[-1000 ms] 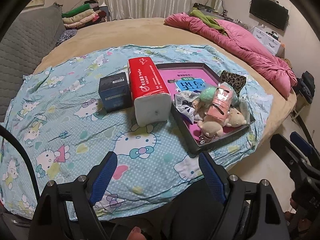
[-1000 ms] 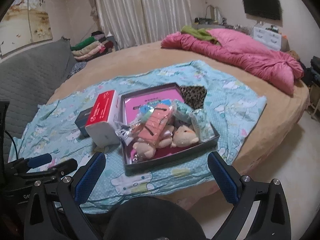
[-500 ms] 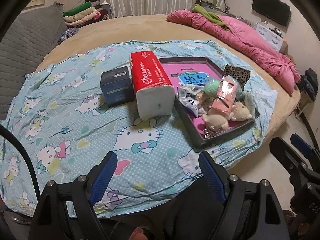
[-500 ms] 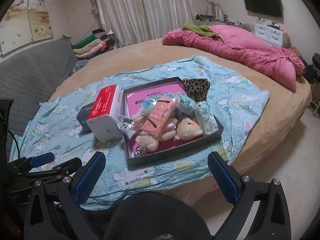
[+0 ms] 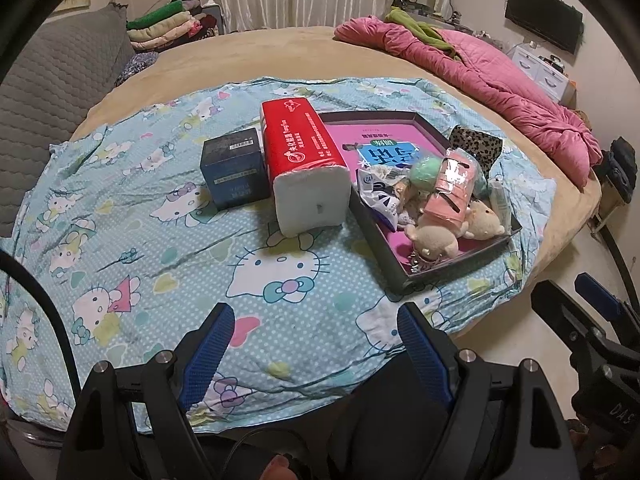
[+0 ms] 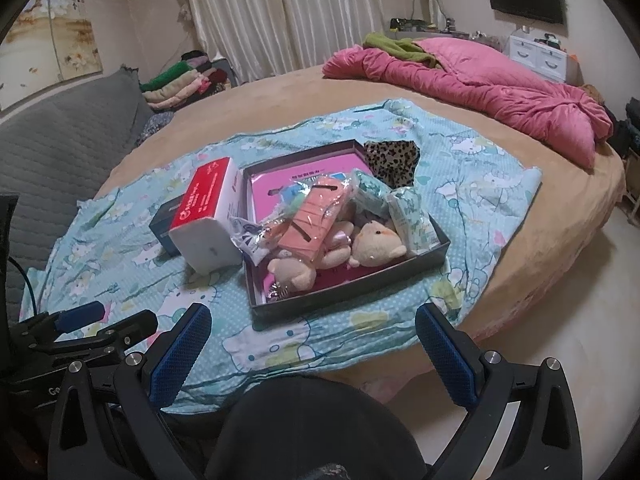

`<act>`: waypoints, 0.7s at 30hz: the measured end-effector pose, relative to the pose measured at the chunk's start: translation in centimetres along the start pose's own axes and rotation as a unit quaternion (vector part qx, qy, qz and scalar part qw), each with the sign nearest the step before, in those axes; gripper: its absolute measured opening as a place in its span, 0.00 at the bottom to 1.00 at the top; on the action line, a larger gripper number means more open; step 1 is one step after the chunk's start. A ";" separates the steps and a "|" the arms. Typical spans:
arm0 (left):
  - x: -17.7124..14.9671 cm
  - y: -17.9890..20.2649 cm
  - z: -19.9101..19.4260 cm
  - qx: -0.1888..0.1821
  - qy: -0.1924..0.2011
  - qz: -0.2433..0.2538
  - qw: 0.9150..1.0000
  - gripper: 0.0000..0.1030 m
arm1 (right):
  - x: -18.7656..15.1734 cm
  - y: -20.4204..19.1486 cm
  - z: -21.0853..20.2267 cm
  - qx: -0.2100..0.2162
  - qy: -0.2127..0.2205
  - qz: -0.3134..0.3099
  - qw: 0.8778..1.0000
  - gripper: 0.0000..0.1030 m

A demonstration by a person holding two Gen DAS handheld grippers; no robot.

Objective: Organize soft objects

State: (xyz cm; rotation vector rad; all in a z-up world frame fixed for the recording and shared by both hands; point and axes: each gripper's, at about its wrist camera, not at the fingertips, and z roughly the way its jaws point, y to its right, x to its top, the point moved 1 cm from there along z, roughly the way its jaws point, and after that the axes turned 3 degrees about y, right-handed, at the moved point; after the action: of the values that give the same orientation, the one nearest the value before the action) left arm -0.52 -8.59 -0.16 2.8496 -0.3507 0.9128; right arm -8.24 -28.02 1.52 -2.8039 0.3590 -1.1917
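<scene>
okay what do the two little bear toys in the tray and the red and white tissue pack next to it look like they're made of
Bear toys: fuzzy cream plush fabric, matte and rounded, apparently stuffed; the one on the right seems to carry a glossy clear wrap. Tissue pack: thin printed plastic film, with sheen on the red top, over a white block that looks like stacked soft paper. Tray: probably dark rigid cardboard, with thin straight walls.

The left gripper (image 5: 314,340) pointed toward twelve o'clock, jaws wide and empty; the right gripper (image 6: 312,340), at its three o'clock, likewise gaped.

Dim, warm indoor light; soft shadows beside the tissue pack (image 5: 306,168). Fisheye bends the edges into black corners; far wall slightly soft.
</scene>
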 end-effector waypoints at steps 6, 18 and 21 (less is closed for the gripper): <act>0.0 0.0 0.0 0.001 0.000 0.000 1.000 0.81 | 0.0 -0.1 0.0 0.000 0.001 -0.003 1.000 0.99; -0.2 -0.1 0.3 0.003 -0.004 0.001 1.000 0.81 | 0.0 -0.1 0.0 0.000 0.000 -0.005 1.000 0.99; -0.2 -0.1 0.4 0.003 -0.004 0.001 1.000 0.81 | 0.0 -0.1 0.0 0.000 0.000 -0.005 1.000 0.99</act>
State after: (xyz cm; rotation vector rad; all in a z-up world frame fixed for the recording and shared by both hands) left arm -0.47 -8.51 -0.61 2.8597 -0.3521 0.9029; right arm -8.21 -27.89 1.59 -2.8097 0.3447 -1.1948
